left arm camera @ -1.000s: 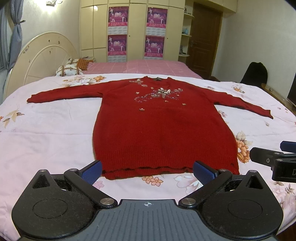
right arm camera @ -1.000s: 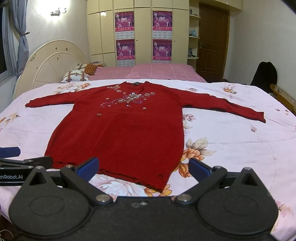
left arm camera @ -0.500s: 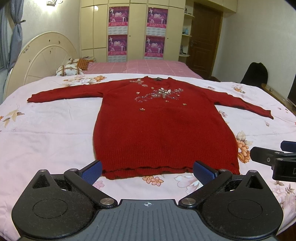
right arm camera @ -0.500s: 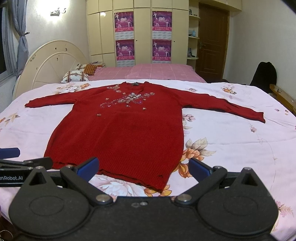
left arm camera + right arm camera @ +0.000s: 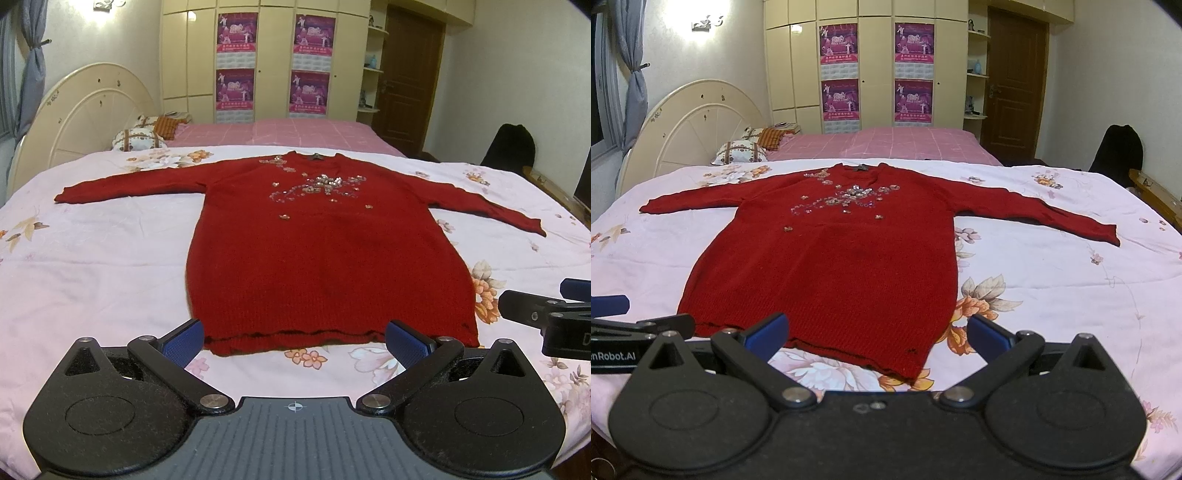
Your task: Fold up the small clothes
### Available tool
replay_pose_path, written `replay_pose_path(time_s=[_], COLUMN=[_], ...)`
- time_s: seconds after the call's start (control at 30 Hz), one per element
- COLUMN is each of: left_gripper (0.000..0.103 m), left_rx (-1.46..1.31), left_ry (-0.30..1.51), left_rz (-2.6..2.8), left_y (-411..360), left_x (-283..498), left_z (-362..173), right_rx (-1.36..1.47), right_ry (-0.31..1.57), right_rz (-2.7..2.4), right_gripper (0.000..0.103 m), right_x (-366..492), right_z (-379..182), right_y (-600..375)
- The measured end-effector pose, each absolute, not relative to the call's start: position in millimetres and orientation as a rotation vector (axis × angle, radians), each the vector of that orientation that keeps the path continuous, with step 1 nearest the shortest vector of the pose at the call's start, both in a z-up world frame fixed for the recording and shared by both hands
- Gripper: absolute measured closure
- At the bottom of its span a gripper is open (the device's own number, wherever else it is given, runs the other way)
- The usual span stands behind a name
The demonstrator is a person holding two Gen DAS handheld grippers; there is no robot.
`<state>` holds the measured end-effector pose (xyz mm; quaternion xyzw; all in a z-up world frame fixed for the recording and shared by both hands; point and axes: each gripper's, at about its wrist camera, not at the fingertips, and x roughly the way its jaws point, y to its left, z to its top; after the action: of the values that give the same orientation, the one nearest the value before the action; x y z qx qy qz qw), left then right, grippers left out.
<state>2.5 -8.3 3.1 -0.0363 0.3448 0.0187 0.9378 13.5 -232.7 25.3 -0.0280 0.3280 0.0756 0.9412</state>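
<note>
A red knitted sweater point(image 5: 325, 254) point(image 5: 842, 266) with sequin flowers on the chest lies flat on the bed, front up, both sleeves spread sideways and the hem toward me. My left gripper point(image 5: 295, 341) hovers open just short of the hem, nothing between its blue pads. My right gripper point(image 5: 877, 336) is open too, above the hem's right corner. In each wrist view the other gripper shows at the frame edge: the right one point(image 5: 546, 317) and the left one point(image 5: 635, 325).
The floral pink bedspread point(image 5: 92, 266) surrounds the sweater. Behind it are a cream headboard point(image 5: 85, 114), pillows point(image 5: 138, 138), a second pink bed point(image 5: 280, 133), a wardrobe with posters point(image 5: 273, 62), and a brown door point(image 5: 410, 74). A dark chair point(image 5: 511, 149) stands at the right.
</note>
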Motion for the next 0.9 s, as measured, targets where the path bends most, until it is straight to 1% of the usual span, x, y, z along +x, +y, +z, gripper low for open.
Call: replay_pose_path(time_s=[0.37,0.5,0.67,0.77,0.83,0.9], left_gripper=[0.0,0.0,0.0,0.0,0.0,0.0], left_rx=[-0.13,-0.158,-0.131,-0.168,-0.198,-0.214], left_ry=[0.667,0.648,0.601,0.607,0.609,0.624], left_rz=[0.051,0.051,0.082,0.084,0.079,0.108], left_y=[4.2,16.2,23.0,32.8,39.5,45.6], left_x=[12.9,35.3,74.3,101.7,120.7,140.4], left_z=[8.3,10.6,11.4,10.7,8.6,4.2], right_rx=[-0.037,0.059,0.079,0.123,0.125,0.157], right_ry=[0.629,0.627,0.583,0.645,0.608,0.575], right_rz=[0.089,0.024,-0.067,-0.118,-0.173,-0.205], right_gripper=[0.001,0.001,0.001,0.001,0.007,0.028], right_x=[18.2,34.6,64.6,96.0,112.4,128.2], right_z=[27.8,29.0,33.2,28.1,31.0,33.8], right_y=[-246.1,-277.8,-311.3,-340.3,-363.2,-388.3])
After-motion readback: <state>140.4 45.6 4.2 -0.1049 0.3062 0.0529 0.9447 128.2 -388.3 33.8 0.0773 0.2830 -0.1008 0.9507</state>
